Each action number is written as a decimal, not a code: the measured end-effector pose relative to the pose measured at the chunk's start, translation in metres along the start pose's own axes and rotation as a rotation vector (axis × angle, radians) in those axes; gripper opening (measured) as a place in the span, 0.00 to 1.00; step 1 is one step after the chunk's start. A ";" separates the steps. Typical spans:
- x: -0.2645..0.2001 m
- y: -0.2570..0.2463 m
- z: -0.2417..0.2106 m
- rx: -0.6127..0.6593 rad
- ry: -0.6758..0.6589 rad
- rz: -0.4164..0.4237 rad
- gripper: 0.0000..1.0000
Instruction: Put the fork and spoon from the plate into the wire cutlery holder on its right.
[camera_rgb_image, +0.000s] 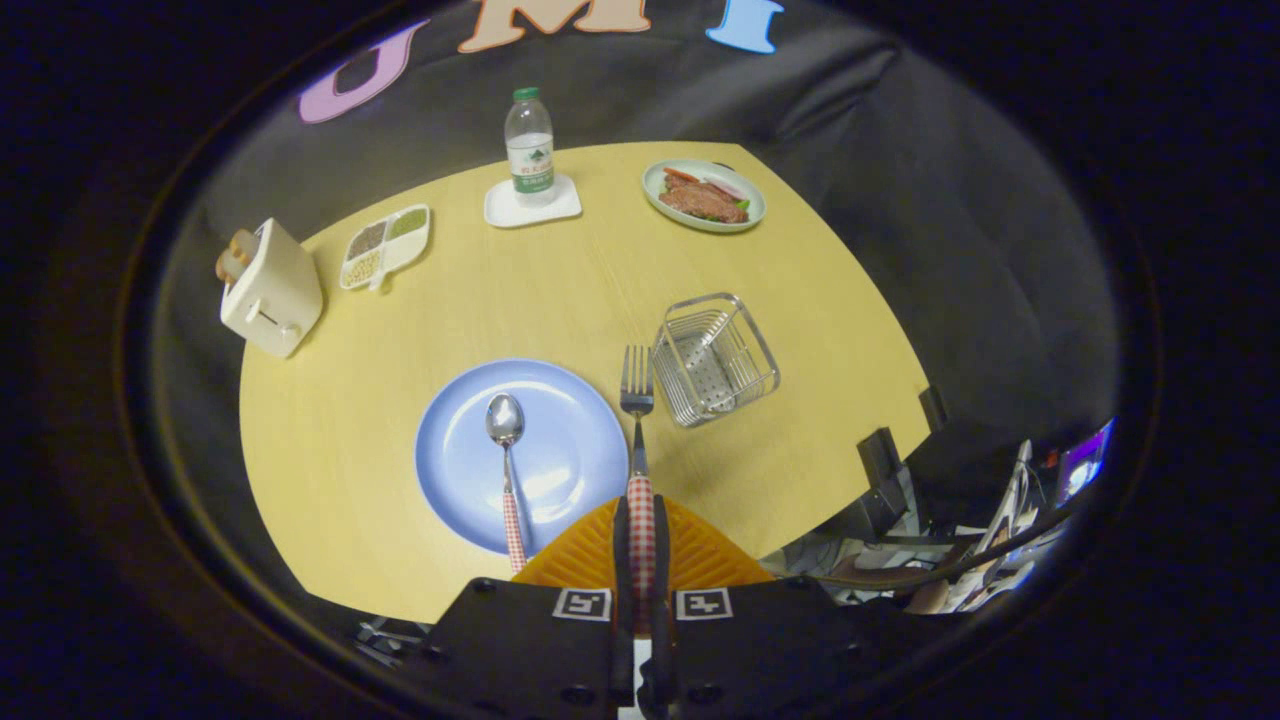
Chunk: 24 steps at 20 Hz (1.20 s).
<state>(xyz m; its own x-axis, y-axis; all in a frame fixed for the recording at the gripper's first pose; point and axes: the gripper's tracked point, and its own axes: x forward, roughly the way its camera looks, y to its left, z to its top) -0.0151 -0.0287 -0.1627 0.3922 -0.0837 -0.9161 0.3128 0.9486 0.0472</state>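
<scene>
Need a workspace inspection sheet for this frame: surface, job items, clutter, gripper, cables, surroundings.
Surface: yellow table.
Job items: fork held, tines beside the wire holder; spoon on blue plate.
Clutter: toaster, divided snack dish, bottle on white coaster, food plate.
Gripper: gripper shut on fork handle.
Cables: some beyond the table's right edge.
Surroundings: black cloth wall.

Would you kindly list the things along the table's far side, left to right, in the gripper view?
Toaster → divided snack dish → water bottle on its coaster → plate of food.
</scene>
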 end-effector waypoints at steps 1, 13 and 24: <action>0.000 -0.008 0.006 -0.007 0.027 -0.011 0.10; 0.055 -0.042 0.031 0.018 0.358 0.000 0.10; 0.089 -0.042 0.045 -0.059 0.423 0.005 0.16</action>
<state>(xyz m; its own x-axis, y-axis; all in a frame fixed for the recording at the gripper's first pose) 0.0455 -0.0892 -0.2279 0.0001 0.0416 -0.9991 0.2566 0.9657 0.0402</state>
